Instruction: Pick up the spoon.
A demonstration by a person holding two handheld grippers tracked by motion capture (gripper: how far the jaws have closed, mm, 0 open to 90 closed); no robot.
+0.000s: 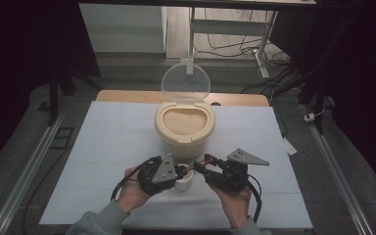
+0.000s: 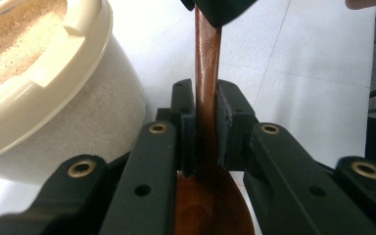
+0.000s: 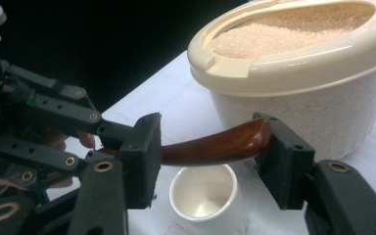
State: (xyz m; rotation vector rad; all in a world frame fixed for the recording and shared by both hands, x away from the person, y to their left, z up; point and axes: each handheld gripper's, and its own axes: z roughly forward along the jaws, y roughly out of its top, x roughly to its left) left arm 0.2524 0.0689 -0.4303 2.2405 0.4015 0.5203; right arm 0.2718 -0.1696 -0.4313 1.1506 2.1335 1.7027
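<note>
Spoon [image 3: 210, 146] | left tool [image 2: 206, 122] clamped on neck, bowl cut off | right tool [image 3: 210, 161] apart around handle, contact unclear

high: overhead, forward-down | claw views: close, share container [image 2: 54, 98]

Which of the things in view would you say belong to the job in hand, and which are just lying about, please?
In use:
wooden spoon
small white cup
open container of grain
left hand-held gripper
right hand-held gripper

Lying about:
cables on the floor
white plug
</note>
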